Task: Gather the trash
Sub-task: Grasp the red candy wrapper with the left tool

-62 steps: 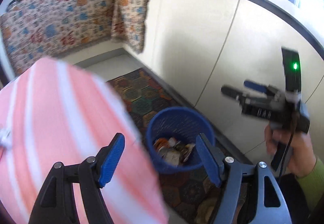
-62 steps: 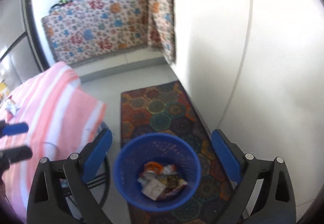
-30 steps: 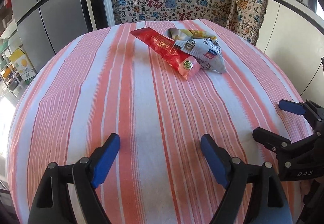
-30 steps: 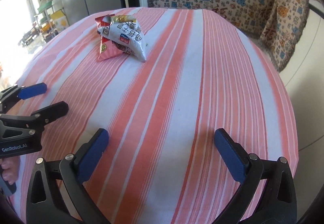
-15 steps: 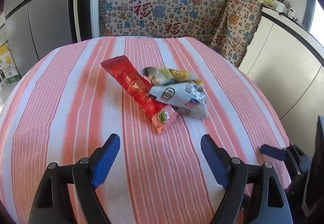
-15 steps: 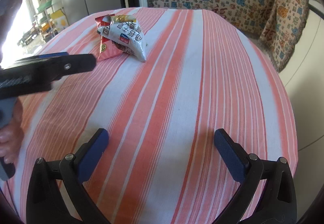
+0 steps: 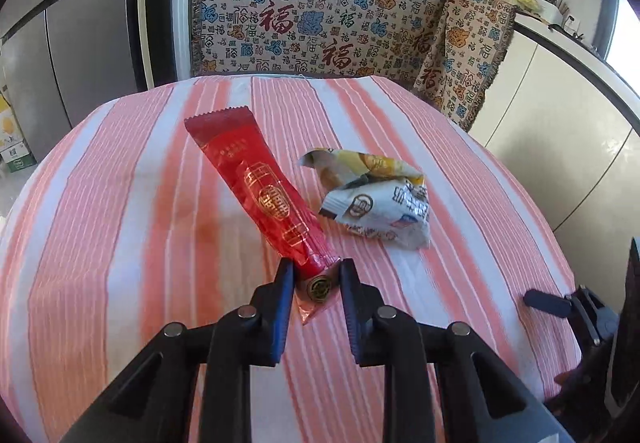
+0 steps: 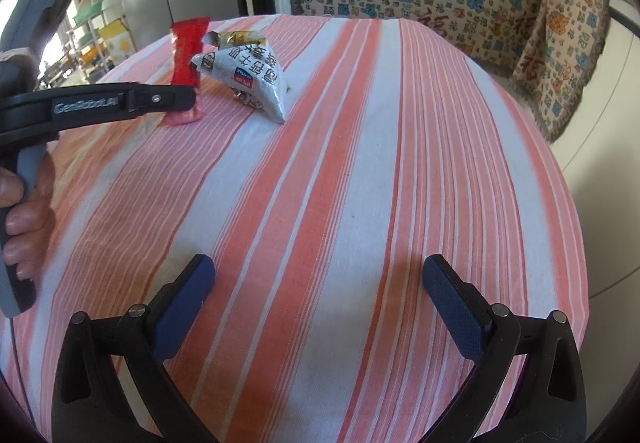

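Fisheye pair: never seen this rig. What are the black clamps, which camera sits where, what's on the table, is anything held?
No robot here: a person holds a trigger-operated two-finger gripper in each hand, each with a fisheye camera looking along its fingers. The left-wrist view shows the left gripper. Its jaws have just been closing and now pinch the near end of a red wrapper. The right-wrist view shows the right gripper open over the striped tablecloth, holding nothing, with the left gripper and the person's hand at its left edge. A crumpled white snack bag lies beside the red wrapper, not gripped.
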Available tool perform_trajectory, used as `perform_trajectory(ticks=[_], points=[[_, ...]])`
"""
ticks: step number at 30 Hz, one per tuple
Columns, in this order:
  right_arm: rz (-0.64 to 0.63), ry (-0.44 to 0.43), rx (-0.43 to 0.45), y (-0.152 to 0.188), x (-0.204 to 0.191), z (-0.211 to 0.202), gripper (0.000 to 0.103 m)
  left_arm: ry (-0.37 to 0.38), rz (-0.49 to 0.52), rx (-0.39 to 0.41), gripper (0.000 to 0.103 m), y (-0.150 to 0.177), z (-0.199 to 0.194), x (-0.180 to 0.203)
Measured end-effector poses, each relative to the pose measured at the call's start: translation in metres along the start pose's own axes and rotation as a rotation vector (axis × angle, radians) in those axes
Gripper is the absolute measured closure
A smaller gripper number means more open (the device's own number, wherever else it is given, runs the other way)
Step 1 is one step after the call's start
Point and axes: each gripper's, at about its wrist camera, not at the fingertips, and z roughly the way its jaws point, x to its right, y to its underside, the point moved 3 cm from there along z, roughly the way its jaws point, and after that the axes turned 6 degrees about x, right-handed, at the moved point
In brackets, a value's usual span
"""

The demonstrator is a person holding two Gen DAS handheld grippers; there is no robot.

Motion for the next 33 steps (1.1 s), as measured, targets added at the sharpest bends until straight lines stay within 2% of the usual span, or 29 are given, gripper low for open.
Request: perform_trajectory(ticks=[5, 7, 8, 9, 11, 12, 15, 19, 21, 23, 25, 27, 29, 31, 33], points=[[-0.001, 0.001, 0.0, 0.0, 0.0, 0.001, 0.001, 0.066, 0.11, -0.138, 0.079, 0.027, -0.04, -0.008], [-0.001, 0.001, 0.0, 0.0, 0.0, 0.001, 0.001, 0.073, 0.152, -0.158, 0.077, 0.036, -0.05, -0.005], [-0.001, 0.0, 0.0, 0.0, 0.0, 0.001, 0.001, 0.075, 0.158, -0.15, 0.069, 0.039, -0.053, -0.004], [-0.001, 0.001, 0.0, 0.0, 0.0, 0.001, 0.001, 0.079, 0.155, -0.14, 0.056, 0.039, -0.055, -0.003], [-0.002, 0.002, 0.001, 0.0, 0.0, 0.001, 0.001, 0.07, 0.141, -0.107, 0.038, 0.041, -0.052, -0.001], [-0.003, 0.003, 0.001, 0.0, 0.0, 0.001, 0.001, 0.05, 0.128, -0.095, 0.035, 0.041, -0.049, -0.002], [-0.003, 0.003, 0.001, -0.001, 0.001, 0.001, 0.001, 0.008, 0.09, -0.091, 0.035, 0.043, -0.032, -0.002], [0.0, -0.002, 0.001, -0.001, 0.001, 0.001, 0.001, -0.131, 0.046, -0.091, 0.035, 0.049, -0.019, -0.024], [-0.005, -0.015, -0.005, 0.0, 0.0, 0.0, 0.001, -0.126, 0.023, -0.069, 0.035, 0.053, -0.022, -0.036], [-0.02, -0.038, -0.037, -0.005, -0.002, 0.003, 0.0, -0.121, 0.041, -0.049, 0.035, 0.058, -0.027, -0.041], [-0.044, -0.08, -0.036, -0.021, -0.008, 0.009, 0.001, -0.129, 0.08, -0.022, 0.034, 0.064, -0.032, -0.038], [-0.09, -0.077, -0.025, -0.042, -0.017, 0.019, 0.004, -0.13, 0.079, -0.024, 0.034, 0.064, -0.035, -0.038], [-0.153, -0.078, -0.027, -0.065, -0.029, 0.034, 0.015, -0.13, 0.079, -0.025, 0.034, 0.064, -0.036, -0.038], [-0.195, -0.08, -0.001, -0.086, -0.04, 0.047, 0.021, -0.126, 0.072, -0.024, 0.034, 0.064, -0.035, -0.039], [-0.203, -0.092, 0.009, -0.099, -0.046, 0.058, 0.024, -0.126, 0.072, -0.024, 0.034, 0.065, -0.037, -0.039]])
